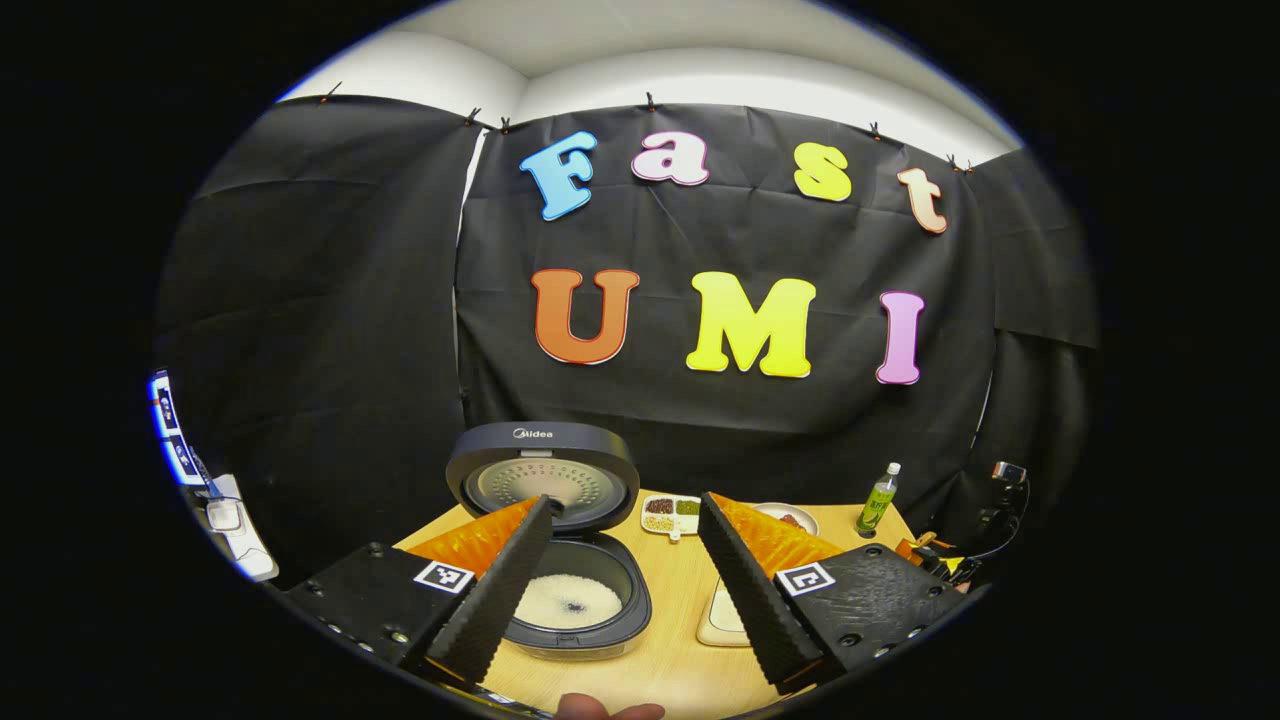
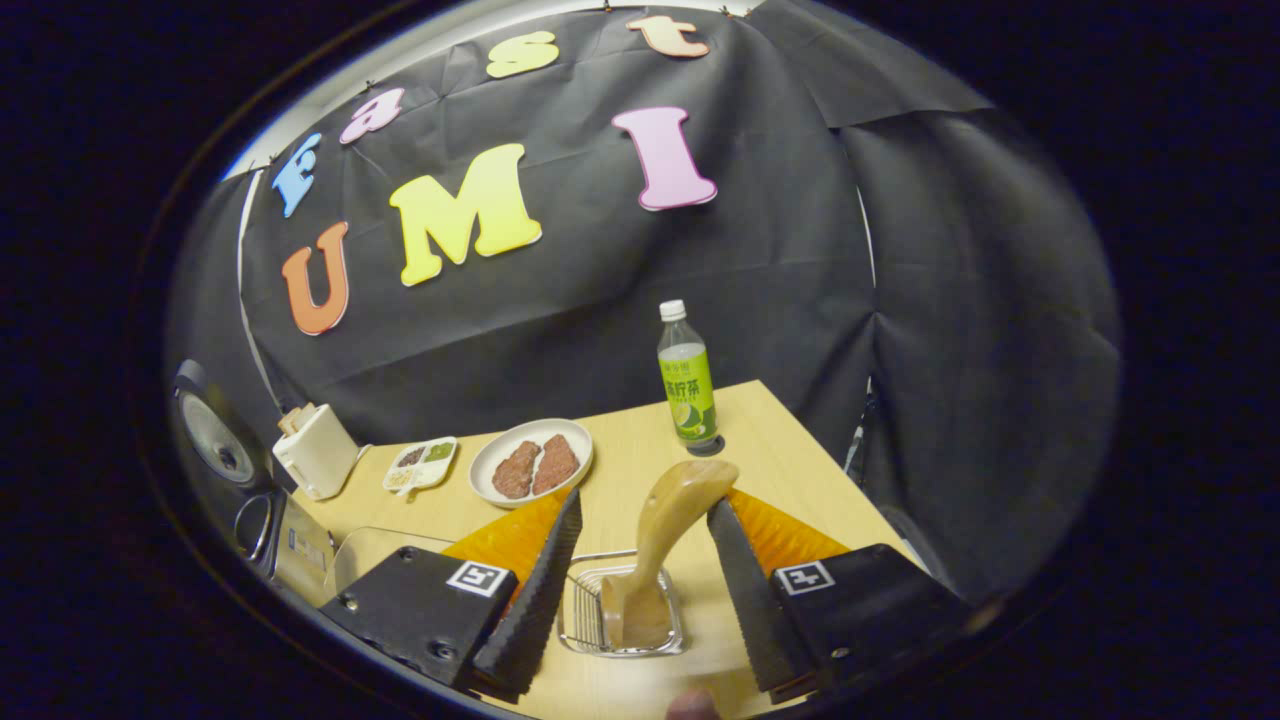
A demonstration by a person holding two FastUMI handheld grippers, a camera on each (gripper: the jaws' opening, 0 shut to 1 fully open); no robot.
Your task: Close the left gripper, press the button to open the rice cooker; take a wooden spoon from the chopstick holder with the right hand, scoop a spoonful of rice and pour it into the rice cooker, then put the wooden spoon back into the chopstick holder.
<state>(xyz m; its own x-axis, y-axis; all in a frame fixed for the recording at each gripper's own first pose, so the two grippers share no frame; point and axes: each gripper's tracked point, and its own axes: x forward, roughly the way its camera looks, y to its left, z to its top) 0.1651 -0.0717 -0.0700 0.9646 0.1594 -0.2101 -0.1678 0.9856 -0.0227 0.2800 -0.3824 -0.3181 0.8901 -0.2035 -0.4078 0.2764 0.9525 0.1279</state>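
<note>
While the wooden bench point(image 1: 680, 600) carries everything, the largest thing on it is the rice cooker point(image 1: 575, 600), seen in the left gripper view with its lid point(image 1: 542, 472) swung up and standing open behind the pot. White rice point(image 1: 568, 600) lies in the bottom of the inner pot. The left claw point(image 1: 625, 590) is held above the bench with its fingers spread apart, nothing between them; the cooker is seen between and just beyond its fingers.

A white plate point(image 2: 531, 462) with two brown slabs of meat is seen in the right gripper view, farther back on the bench, and a green drink bottle point(image 2: 687, 380) with a white cap stands upright to its right. A small divided dish point(image 2: 421, 463) of grains lies left of the plate, and a cream-coloured box-shaped container point(image 2: 316, 450) stands beside it.

The right claw point(image 2: 640, 590) is likewise spread apart. Between its fingers a wire chopstick holder point(image 2: 590, 612) sits on the bench, and the wooden spoon point(image 2: 660, 540) stands in it, tilted. Neither finger is seen pressing on the spoon.
</note>
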